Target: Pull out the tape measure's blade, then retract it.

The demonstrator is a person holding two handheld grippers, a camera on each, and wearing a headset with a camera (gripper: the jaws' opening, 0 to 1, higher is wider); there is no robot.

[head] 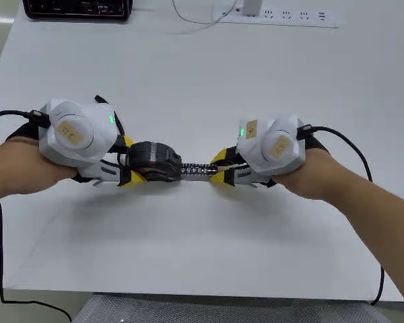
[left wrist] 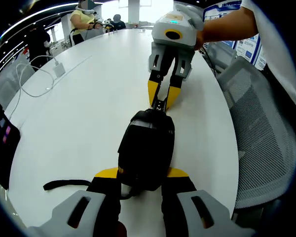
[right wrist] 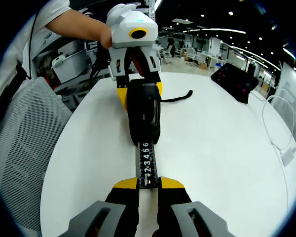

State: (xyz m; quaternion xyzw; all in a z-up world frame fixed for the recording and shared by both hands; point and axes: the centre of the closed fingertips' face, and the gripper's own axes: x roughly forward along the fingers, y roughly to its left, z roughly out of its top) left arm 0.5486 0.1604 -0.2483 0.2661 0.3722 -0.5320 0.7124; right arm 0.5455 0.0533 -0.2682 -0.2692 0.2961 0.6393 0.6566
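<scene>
Mesh of the chair [head: 209, 313] lies nearest, below the near edge of the white table [head: 188, 74]. Further in, I have the tape measure [head: 153, 161] resting near the table's middle, its black body clamped between the jaws of the left gripper [head: 130, 160]. Its blade [head: 196, 169] runs out to the right, and the right gripper [head: 218, 168] has its jaws closed on the blade's free end; the right gripper view reads two to six on the bare stretch, so only a short length is out. The long axis runs left to right, straight from one gripper to the other. I judge the pull barely begun: the right gripper should draw rightward along that line, without twisting, while the left gripper pins the body
</scene>
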